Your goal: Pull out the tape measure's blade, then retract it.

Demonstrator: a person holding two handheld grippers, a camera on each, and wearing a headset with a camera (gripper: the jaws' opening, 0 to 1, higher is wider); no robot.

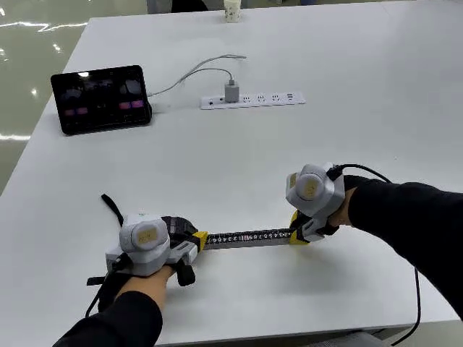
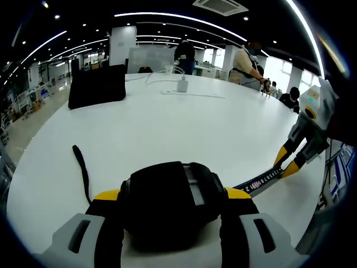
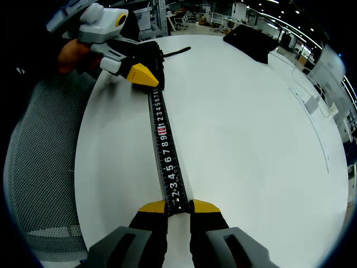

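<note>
Left gripper [image 1: 189, 243] clamped on black tape measure case [image 2: 167, 204], at 7 o'clock of white table [image 1: 217, 159]. Right gripper [image 3: 178, 207] pinched blade [image 3: 165, 148] tip, at 3 o'clock from case; blade stretched along tabletop between them. Case judged light, rigid; blade thin, springy, sharp-edged, prone to snap back: best held at end hook. Paper cup [image 1: 231, 10] at 12 o'clock; contents not visible.

Tablet [image 1: 101, 99] far left on white table [image 1: 325, 144] — power strip [image 1: 252, 100] with charger [image 1: 231, 92] beside; cup [image 1: 231, 10] beyond.
</note>
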